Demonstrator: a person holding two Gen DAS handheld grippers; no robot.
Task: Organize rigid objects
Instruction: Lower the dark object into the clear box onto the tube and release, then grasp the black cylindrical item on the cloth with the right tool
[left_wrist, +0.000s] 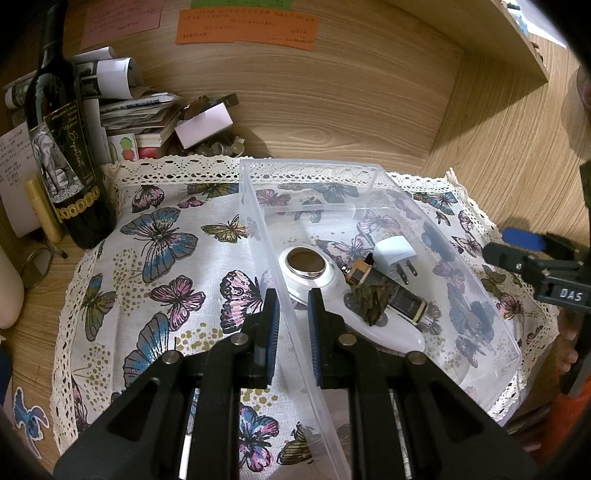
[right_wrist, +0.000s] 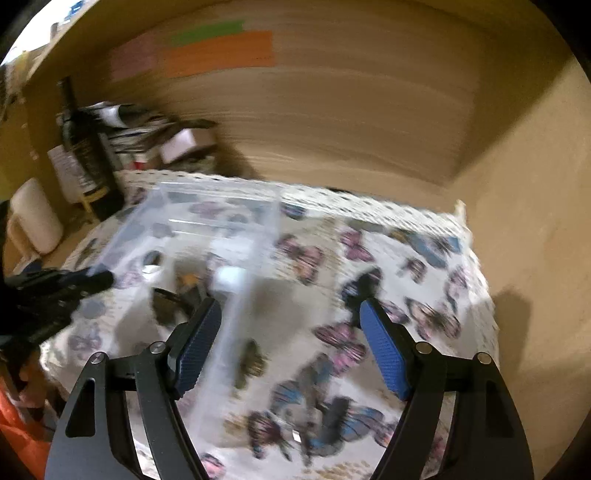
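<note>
A clear plastic bin (left_wrist: 310, 163) stands on a butterfly-print cloth (left_wrist: 166, 258). Inside lie a white handheld device with a round brown disc (left_wrist: 306, 264), a white plug adapter (left_wrist: 391, 251), a dark rectangular bottle (left_wrist: 400, 295) and a dark crumpled lump (left_wrist: 369, 304). My left gripper (left_wrist: 293, 317) is shut on the bin's near left wall. My right gripper (right_wrist: 291, 328) is open over the cloth at the bin's (right_wrist: 207, 206) right side. The blurred right wall runs just inside its left finger, untouched as far as I can tell. Its blue-padded tip (left_wrist: 517, 245) shows at the right edge.
A dark wine bottle (left_wrist: 66, 147) and a pile of papers and small boxes (left_wrist: 144, 114) crowd the back left corner. Wooden walls close the back (left_wrist: 332, 92) and right (left_wrist: 498, 140). Coloured notes (left_wrist: 247, 27) hang on the back wall. A person's hand (left_wrist: 567, 332) shows at the right.
</note>
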